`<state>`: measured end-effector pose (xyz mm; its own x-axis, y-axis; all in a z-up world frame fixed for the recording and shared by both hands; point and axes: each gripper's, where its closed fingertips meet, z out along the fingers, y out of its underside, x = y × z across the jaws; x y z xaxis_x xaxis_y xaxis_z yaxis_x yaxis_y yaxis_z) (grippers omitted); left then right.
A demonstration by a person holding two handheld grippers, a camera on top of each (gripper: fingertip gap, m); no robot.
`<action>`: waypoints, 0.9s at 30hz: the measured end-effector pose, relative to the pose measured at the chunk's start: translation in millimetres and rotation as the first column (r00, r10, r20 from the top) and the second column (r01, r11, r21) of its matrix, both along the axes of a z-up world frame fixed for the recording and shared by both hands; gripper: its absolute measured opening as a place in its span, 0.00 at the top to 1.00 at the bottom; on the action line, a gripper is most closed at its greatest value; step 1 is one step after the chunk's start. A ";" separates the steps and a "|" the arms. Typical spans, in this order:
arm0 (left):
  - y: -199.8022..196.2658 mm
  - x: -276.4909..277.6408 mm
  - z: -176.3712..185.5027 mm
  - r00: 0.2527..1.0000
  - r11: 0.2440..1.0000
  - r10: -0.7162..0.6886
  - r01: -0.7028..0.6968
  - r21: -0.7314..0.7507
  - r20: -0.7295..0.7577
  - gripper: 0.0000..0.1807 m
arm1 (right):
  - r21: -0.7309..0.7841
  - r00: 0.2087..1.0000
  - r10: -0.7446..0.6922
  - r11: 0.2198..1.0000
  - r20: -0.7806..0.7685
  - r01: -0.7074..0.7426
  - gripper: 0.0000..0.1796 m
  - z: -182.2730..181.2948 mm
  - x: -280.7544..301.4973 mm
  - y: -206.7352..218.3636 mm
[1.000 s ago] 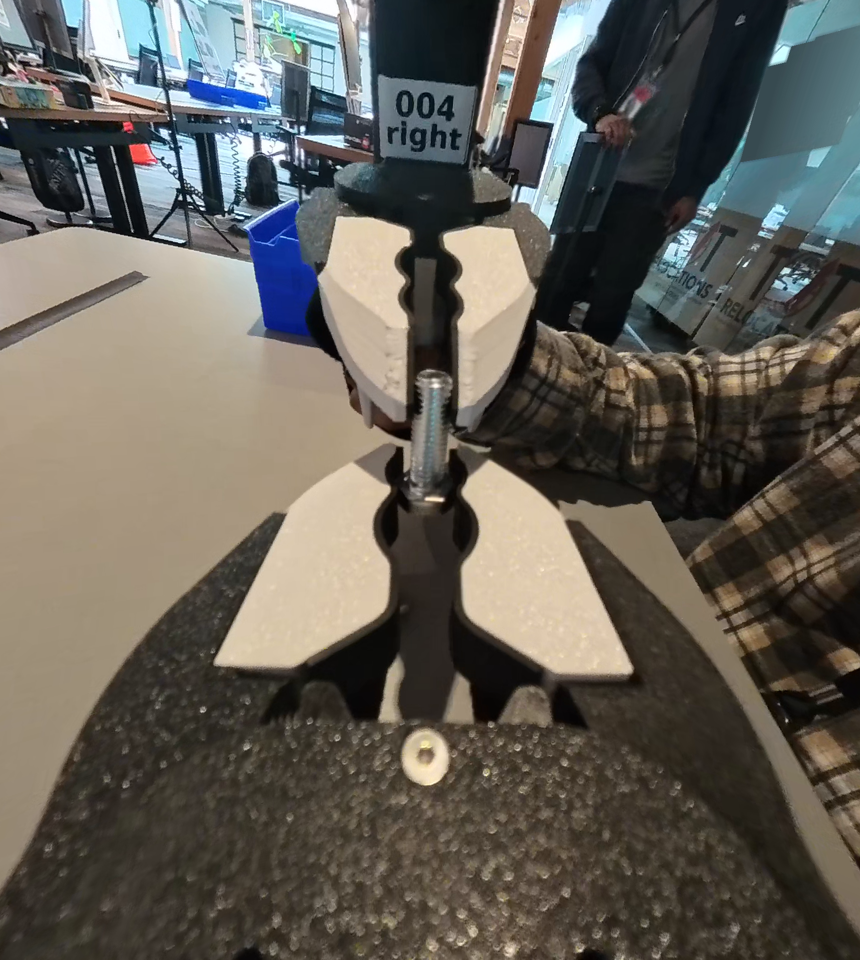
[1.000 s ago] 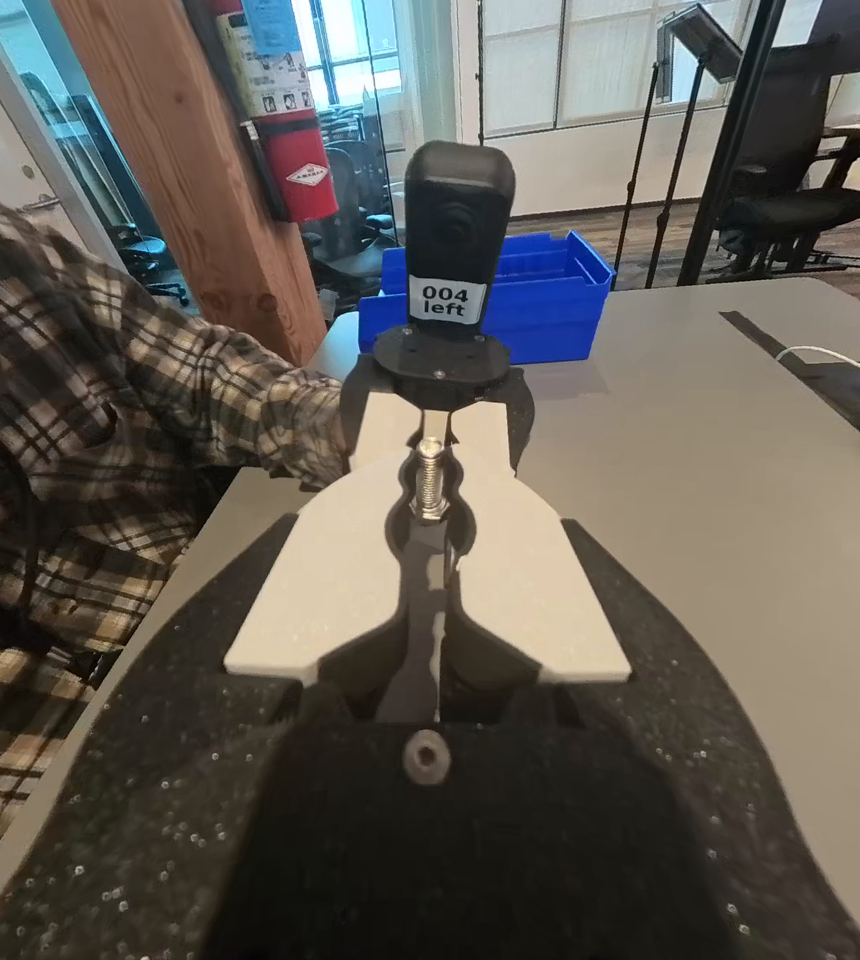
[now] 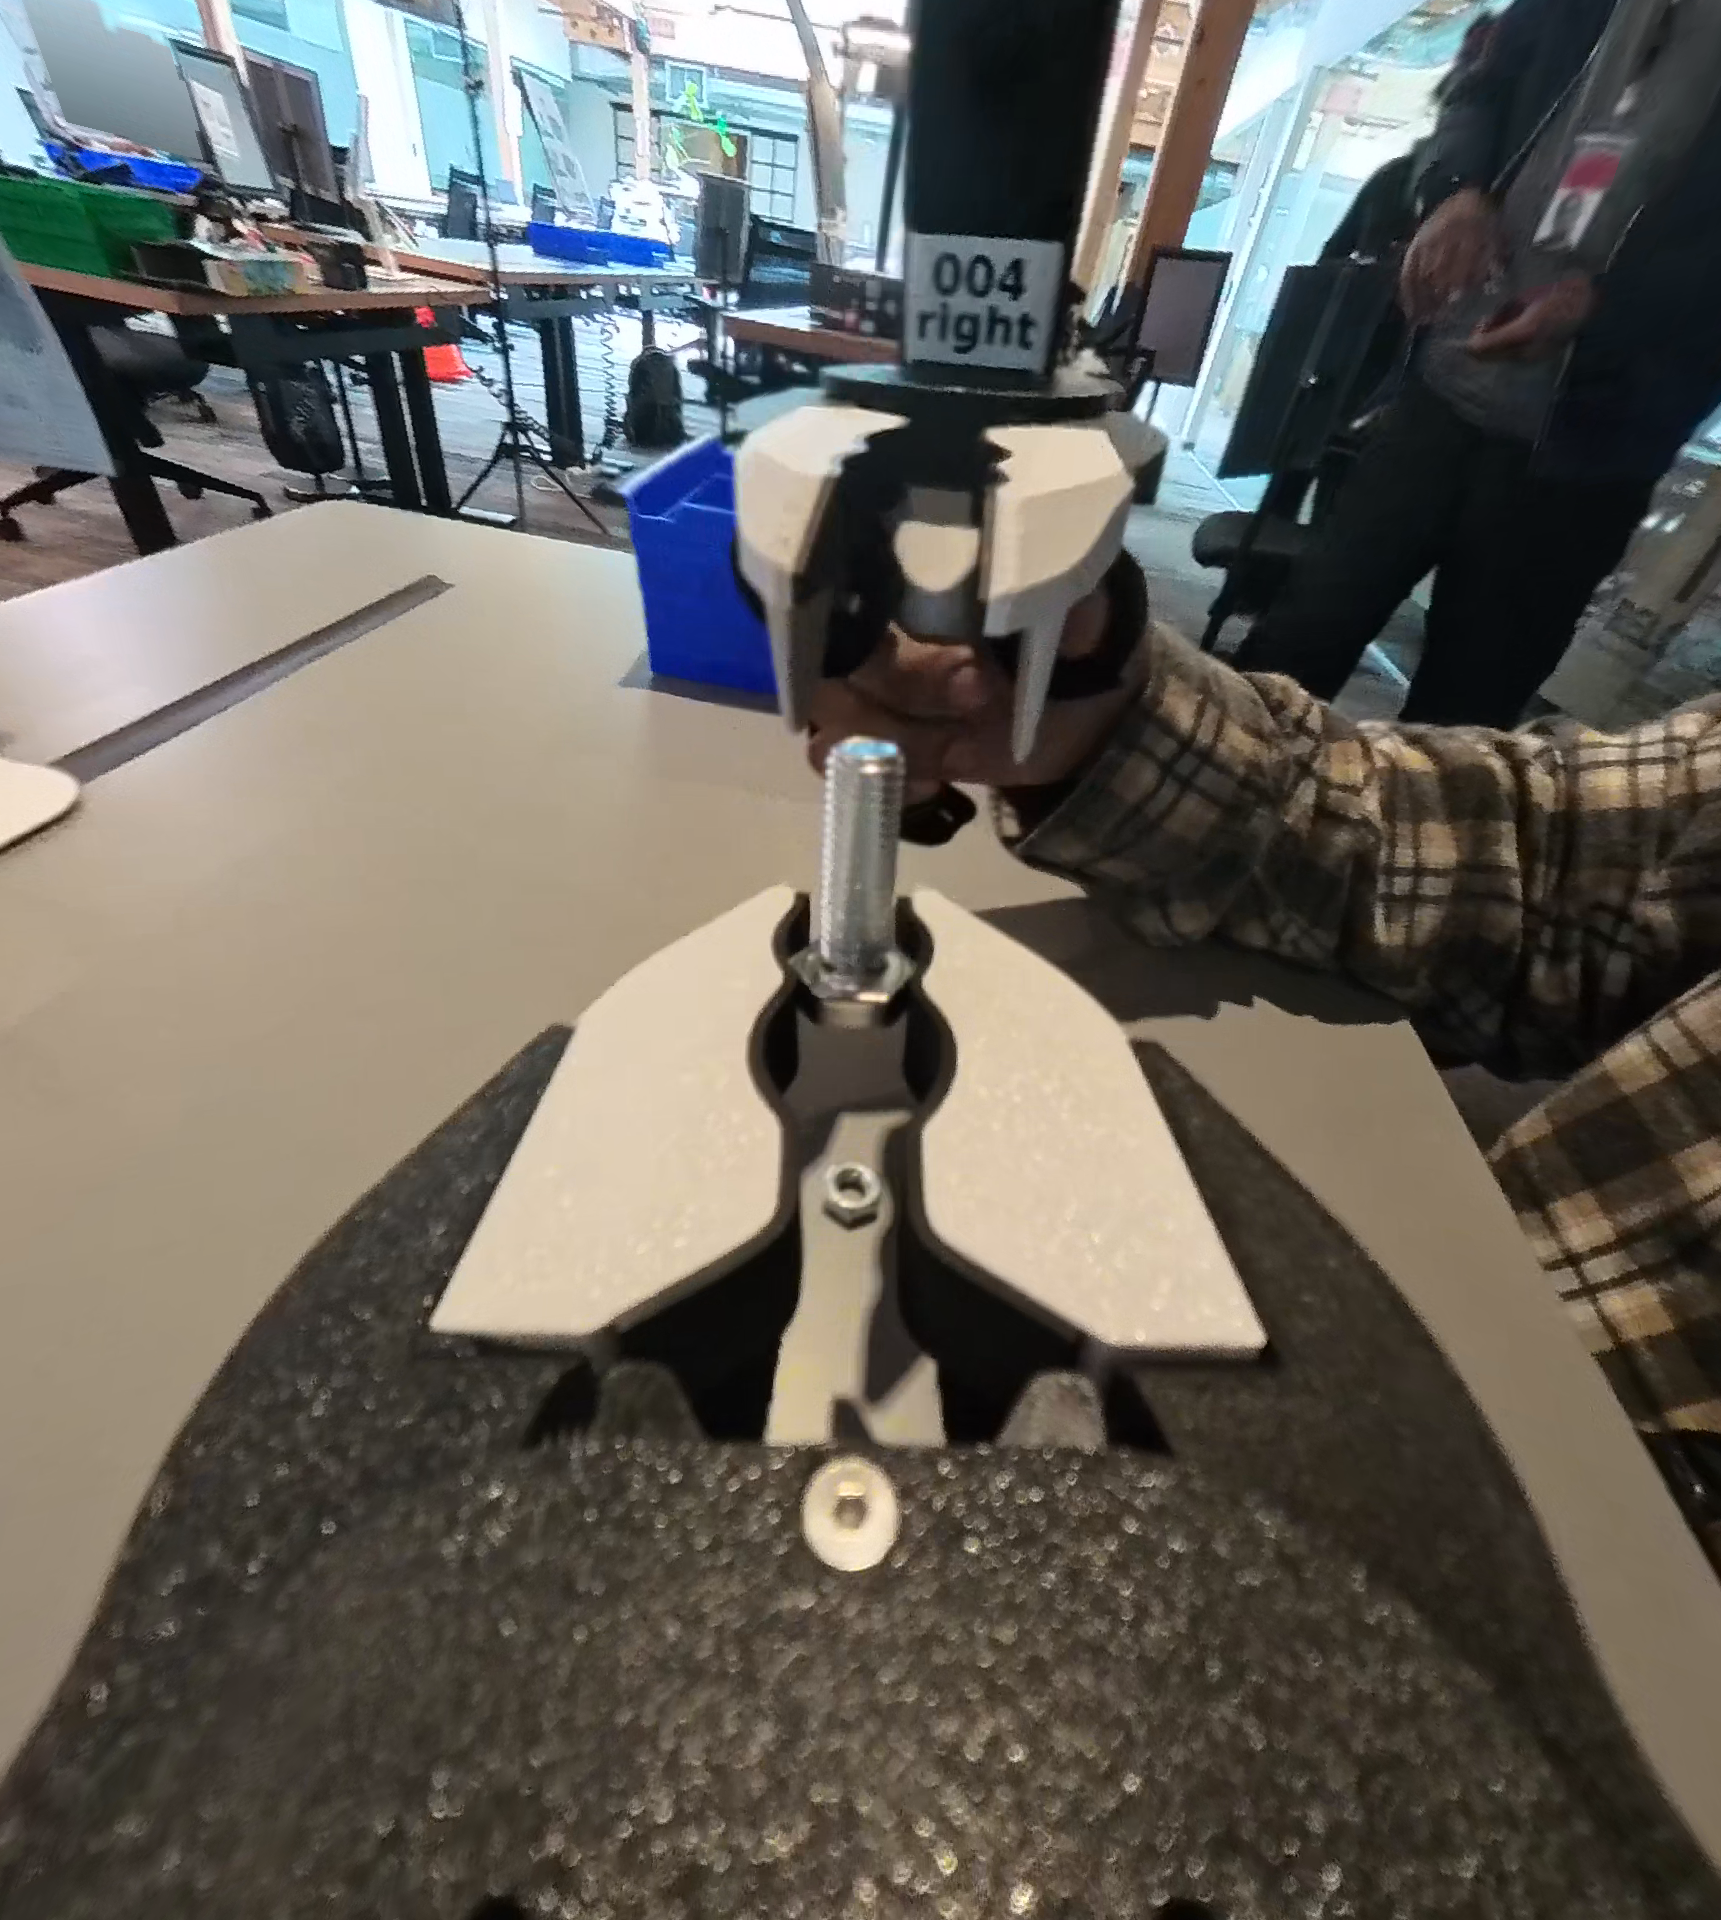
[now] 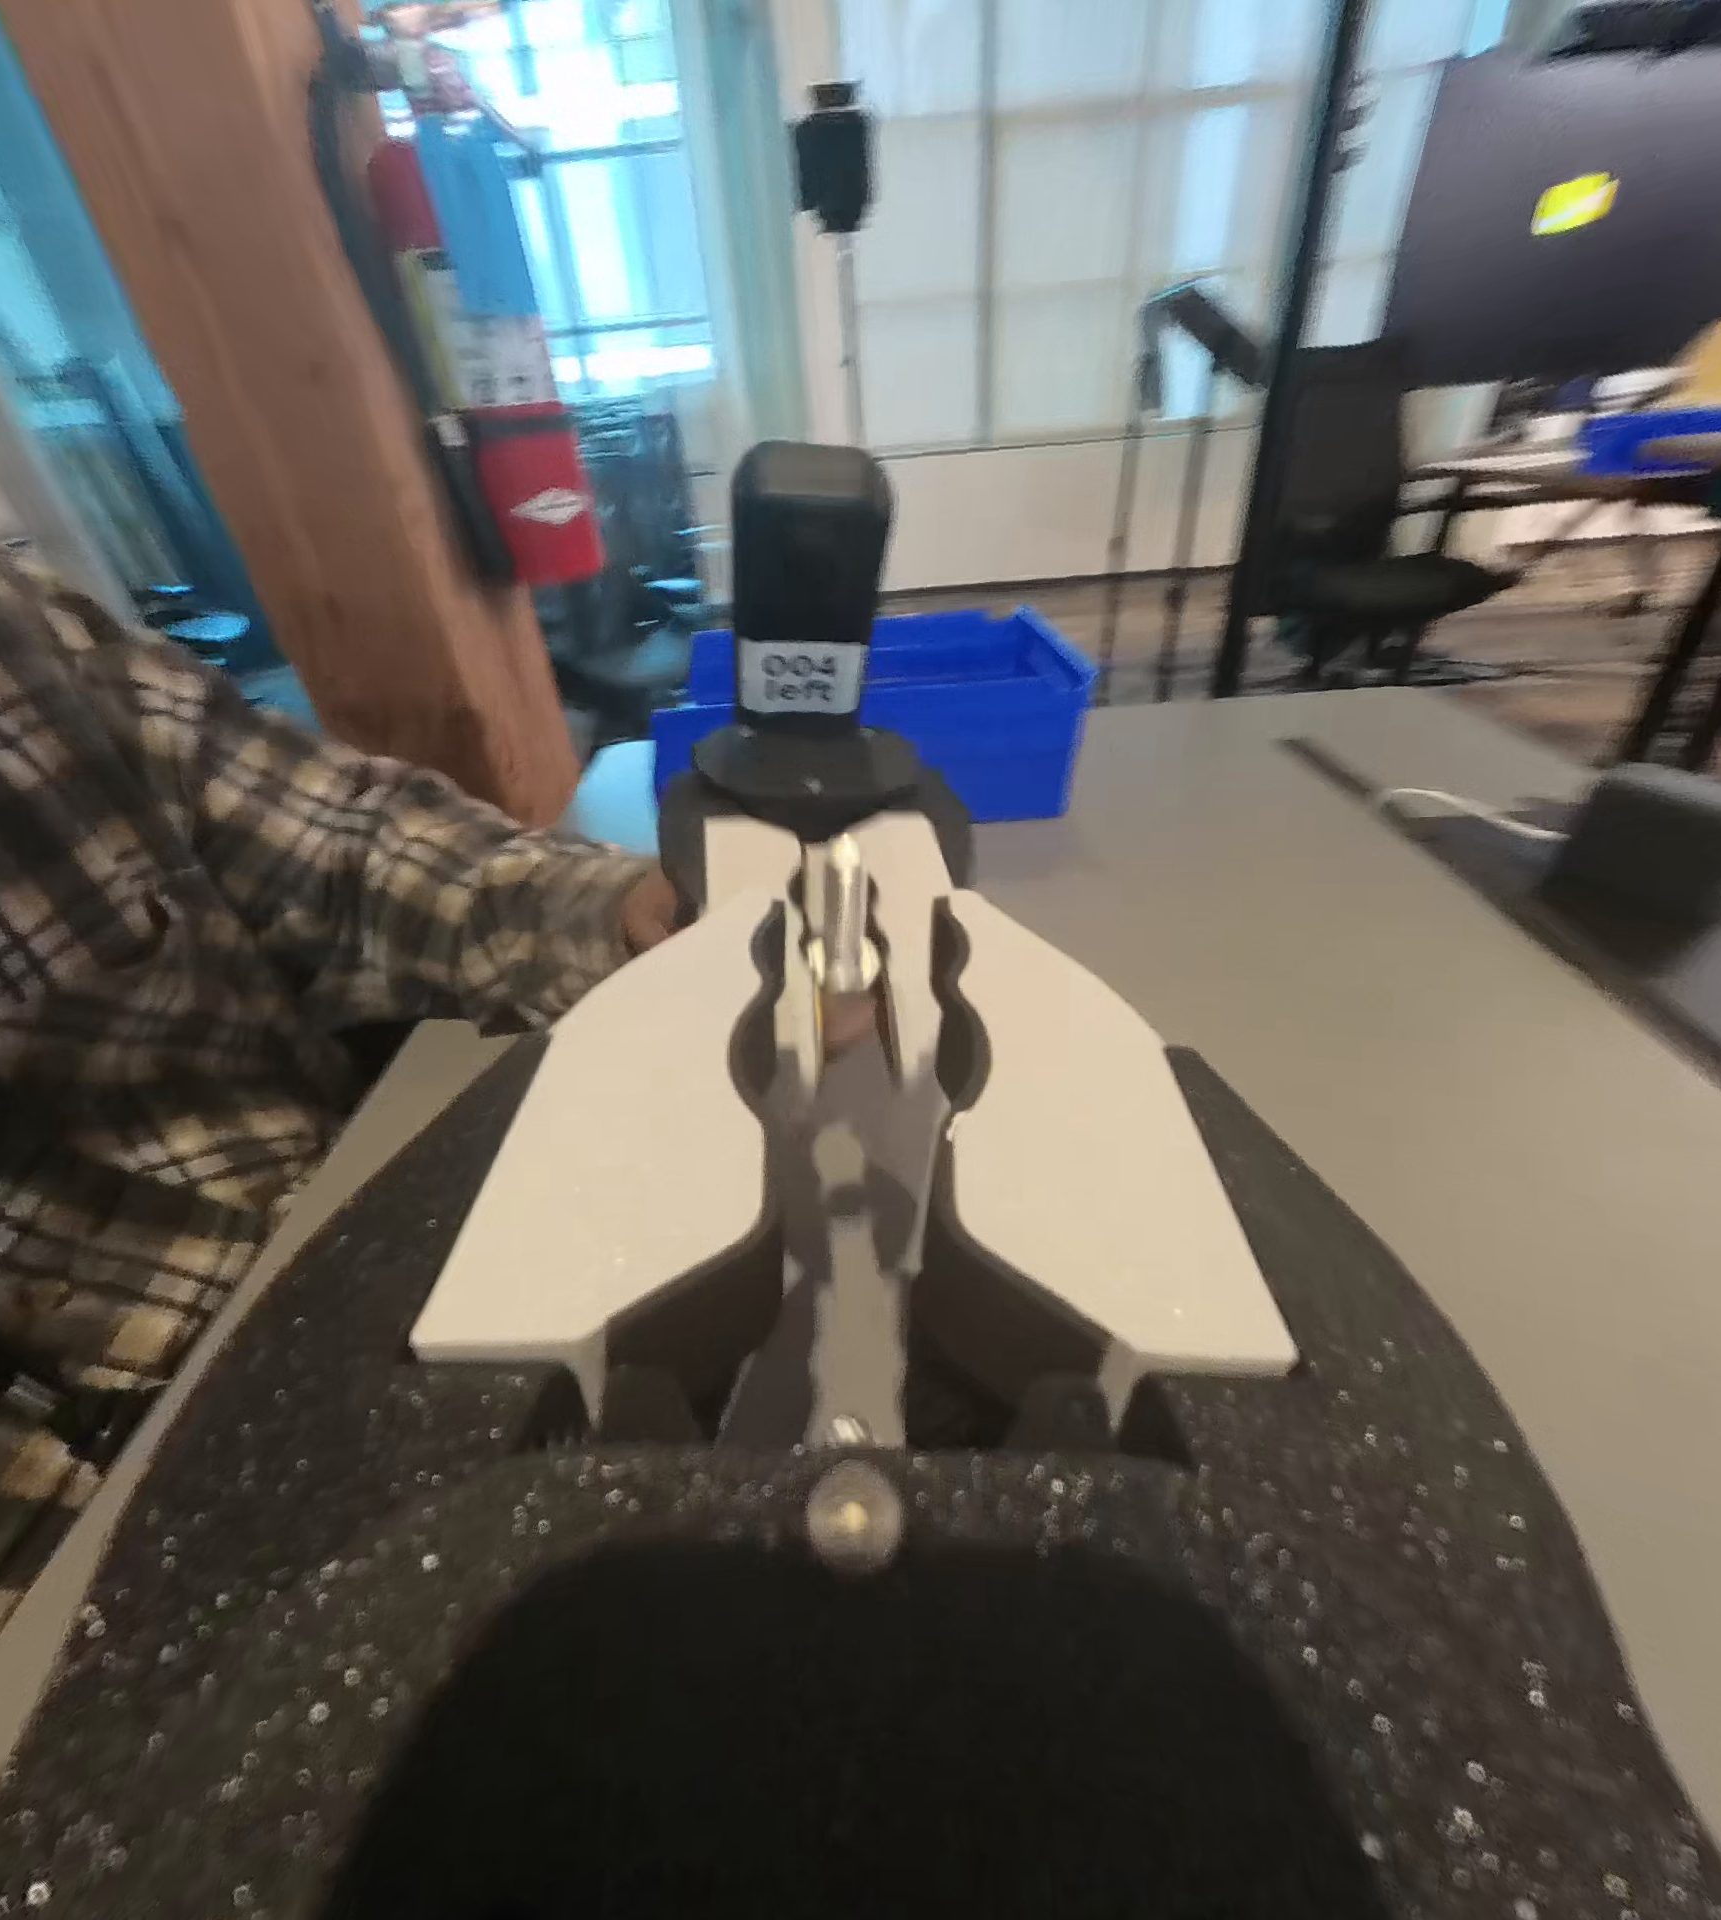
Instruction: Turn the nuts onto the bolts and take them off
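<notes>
My left gripper (image 3: 851, 961) is clamped on the bolt (image 3: 854, 852) at its head, shank upright and bare, my right gripper (image 3: 913, 675) hangs spread above it, a nut (image 3: 851, 1195) lies on the table (image 3: 316, 883) below, and the right view is blurred.

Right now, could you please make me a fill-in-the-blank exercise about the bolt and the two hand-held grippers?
1. The bolt is gripped at its base by the ____ hand-held gripper.
2. The right hand-held gripper, clear of the bolt, is ____.
3. The bin on the table behind is ____ in colour.

Missing words: left; open; blue.
</notes>
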<state>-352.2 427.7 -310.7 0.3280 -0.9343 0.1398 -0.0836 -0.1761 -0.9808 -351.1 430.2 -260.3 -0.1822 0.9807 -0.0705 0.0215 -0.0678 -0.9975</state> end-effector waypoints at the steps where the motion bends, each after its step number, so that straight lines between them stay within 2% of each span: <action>1: 2.7 -5.2 -0.1 1.000 1.000 0.018 -0.018 0.003 0.000 0.92 | 0.008 1.000 -0.029 1.000 0.005 0.029 0.85 -2.0 5.2 5.1; 7: 13.1 -36.7 -4.6 0.991 0.991 0.132 -0.132 0.031 0.003 0.92 | 0.061 0.971 -0.161 0.986 0.179 0.153 0.76 -49.5 30.0 27.2; 11: 20.5 -51.6 -9.3 0.980 0.979 0.201 -0.201 0.038 -0.001 0.92 | 0.078 0.938 -0.121 0.992 0.325 0.101 0.77 -83.6 33.6 18.9; 15: 24.0 -54.2 -13.4 0.978 0.978 0.208 -0.208 0.021 -0.004 0.92 | 0.076 0.886 -0.039 0.997 0.463 0.004 0.80 -112.6 27.7 3.6; 18: 23.7 -53.0 -15.6 0.977 0.977 0.211 -0.210 0.036 -0.025 0.92 | 0.115 0.835 -0.040 0.993 0.548 -0.028 0.81 -131.0 23.6 -2.2; 23: 22.3 -48.8 -19.7 0.979 0.980 0.198 -0.197 0.034 -0.042 0.92 | 0.129 0.764 -0.039 0.990 0.644 -0.059 0.80 -155.1 18.7 -8.3; 27: 21.4 -49.4 -15.6 0.978 0.978 0.205 -0.203 0.050 -0.031 0.92 | 0.129 0.736 -0.042 0.990 0.676 -0.062 0.80 -164.3 15.3 -9.8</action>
